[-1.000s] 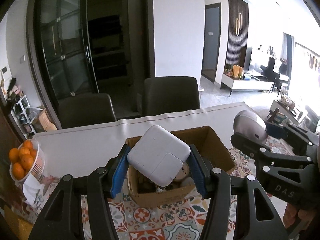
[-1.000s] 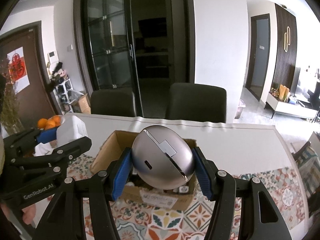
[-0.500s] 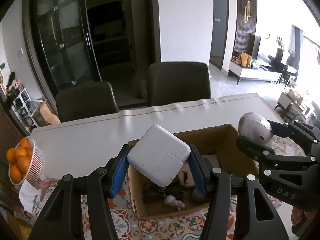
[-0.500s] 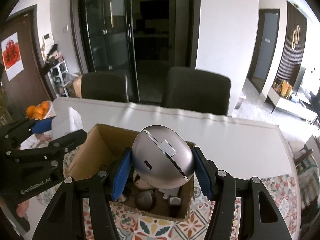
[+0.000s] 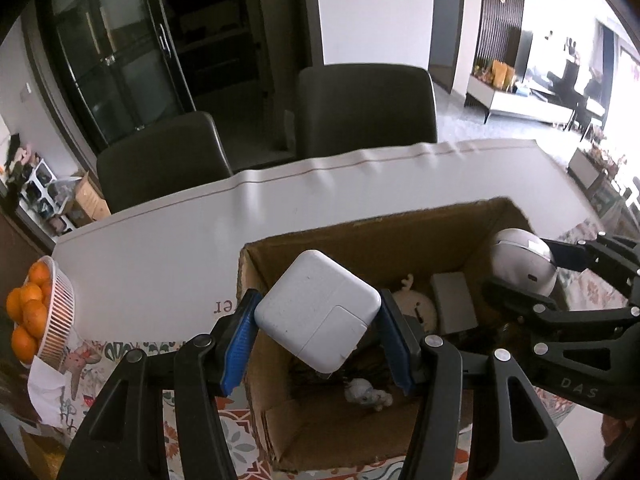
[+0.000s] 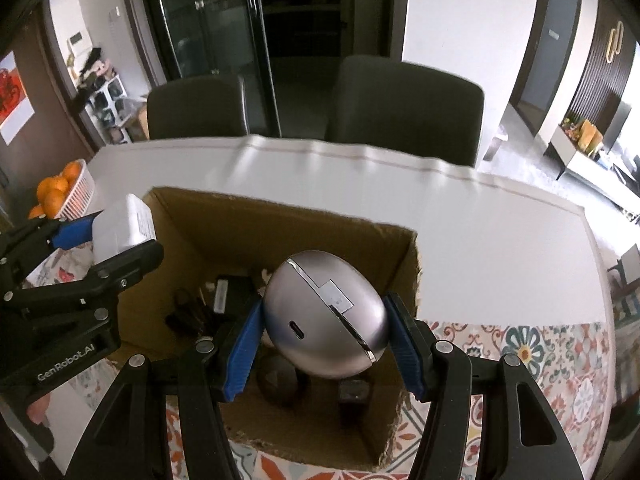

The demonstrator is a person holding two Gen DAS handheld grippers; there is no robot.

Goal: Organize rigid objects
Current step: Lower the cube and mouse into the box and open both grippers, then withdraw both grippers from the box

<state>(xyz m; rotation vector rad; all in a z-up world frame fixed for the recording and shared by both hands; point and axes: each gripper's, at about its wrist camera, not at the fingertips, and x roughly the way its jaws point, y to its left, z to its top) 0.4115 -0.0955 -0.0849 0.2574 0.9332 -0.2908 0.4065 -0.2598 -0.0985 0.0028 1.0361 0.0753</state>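
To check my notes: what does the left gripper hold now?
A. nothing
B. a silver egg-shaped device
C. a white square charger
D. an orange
C: the left gripper has its blue pads pressed on both sides of the white square charger, above the open box.

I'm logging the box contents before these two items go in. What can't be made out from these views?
- Left wrist: the white charger in the left gripper hides the cardboard box floor behind it.
- Right wrist: the silver egg-shaped device in the right gripper covers items below; the dark objects there are too shadowed to identify.
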